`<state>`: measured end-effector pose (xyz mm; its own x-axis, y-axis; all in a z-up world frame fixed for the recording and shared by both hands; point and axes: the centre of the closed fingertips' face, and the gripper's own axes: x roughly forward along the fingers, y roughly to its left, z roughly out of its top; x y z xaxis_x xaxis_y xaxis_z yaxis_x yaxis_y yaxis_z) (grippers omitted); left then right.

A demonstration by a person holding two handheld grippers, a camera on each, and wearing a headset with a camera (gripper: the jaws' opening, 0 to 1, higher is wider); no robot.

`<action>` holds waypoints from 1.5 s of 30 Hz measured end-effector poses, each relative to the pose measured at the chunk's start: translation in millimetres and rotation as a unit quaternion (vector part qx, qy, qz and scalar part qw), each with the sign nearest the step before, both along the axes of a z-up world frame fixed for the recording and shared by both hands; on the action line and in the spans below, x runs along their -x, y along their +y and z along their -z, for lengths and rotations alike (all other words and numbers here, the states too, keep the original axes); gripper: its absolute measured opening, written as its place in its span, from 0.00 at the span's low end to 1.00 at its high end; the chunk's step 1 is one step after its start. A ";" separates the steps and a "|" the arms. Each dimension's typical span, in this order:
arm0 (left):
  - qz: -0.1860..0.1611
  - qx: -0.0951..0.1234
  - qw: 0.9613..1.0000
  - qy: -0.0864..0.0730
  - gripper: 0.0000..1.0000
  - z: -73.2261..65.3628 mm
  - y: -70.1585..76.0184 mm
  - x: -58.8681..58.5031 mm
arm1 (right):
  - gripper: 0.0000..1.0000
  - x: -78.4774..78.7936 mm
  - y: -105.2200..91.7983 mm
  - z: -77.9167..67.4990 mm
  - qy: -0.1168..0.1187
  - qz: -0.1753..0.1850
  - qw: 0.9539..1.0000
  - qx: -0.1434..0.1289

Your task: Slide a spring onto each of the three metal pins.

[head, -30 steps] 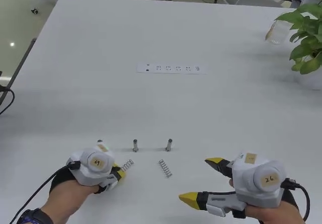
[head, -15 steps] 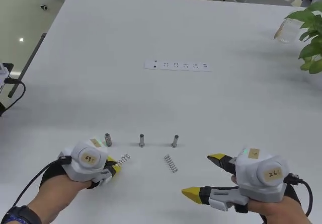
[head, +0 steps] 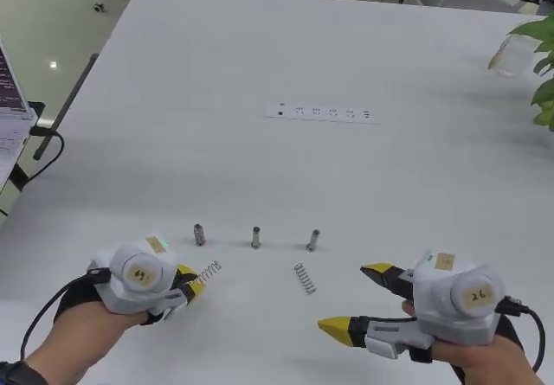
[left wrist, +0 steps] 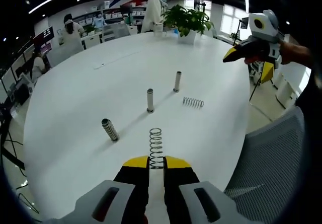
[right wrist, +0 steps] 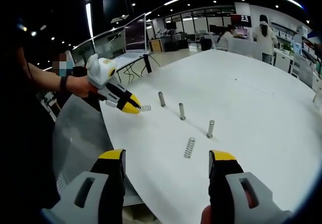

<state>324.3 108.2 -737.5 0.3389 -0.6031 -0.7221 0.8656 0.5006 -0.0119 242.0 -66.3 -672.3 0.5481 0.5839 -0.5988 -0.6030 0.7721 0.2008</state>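
Left gripper (head: 189,285): jaws closed on one end of the held spring (head: 209,272). The rest of the coil sticks out forward past the yellow tips. It cannot be told whether its free end touches the table (head: 173,99). The spring points roughly toward the row of pins, near it but not touching any pin.

Pins: three stand upright in a row on the table.
- End pin (head: 199,234), nearest the left gripper, has the fitted spring (left wrist: 109,129) around its shaft.
- Middle pin (head: 255,237) is bare.
- Far pin (head: 312,240) is bare.

Loose spring (head: 303,278): lies flat on the table, just on the person's side of the far pin and between the two grippers. Nothing touches it.

Right gripper (head: 357,300): jaws wide apart with nothing between them. It is held low near the table's near edge, apart from the loose spring.

Power strip (head: 322,113): lies flat farther back on the table, well apart from the pins.
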 end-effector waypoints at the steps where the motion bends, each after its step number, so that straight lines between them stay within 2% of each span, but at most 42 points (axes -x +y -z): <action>1: 0.001 0.000 1.000 -0.002 0.02 -1.3 0.7 0.7 | 0.65 0.2 2.1 -0.2 0.000 -0.004 1.000 -0.002; 11: 0.009 0.006 1.000 -0.008 0.02 -11.0 4.0 8.8 | 0.62 -1.8 15.5 -2.8 -0.001 -0.025 1.000 -0.012; 20: 0.028 0.010 0.999 -0.018 0.02 -23.0 -1.4 18.0 | 0.61 -7.5 27.9 -5.6 -0.005 -0.049 0.999 -0.012; 31: 0.057 0.024 0.997 -0.034 0.02 -41.0 -22.2 22.5 | 0.57 -11.2 41.5 -8.1 -0.009 -0.076 0.997 -0.018; 38: 0.085 0.033 0.995 -0.047 0.02 -55.2 -38.1 28.2 | 0.54 -10.9 47.9 -8.0 -0.008 -0.089 0.996 -0.027; 45: 0.106 0.036 0.992 -0.054 0.02 -63.4 -50.2 34.5 | 0.52 -11.4 50.3 -7.6 -0.005 -0.098 0.995 -0.029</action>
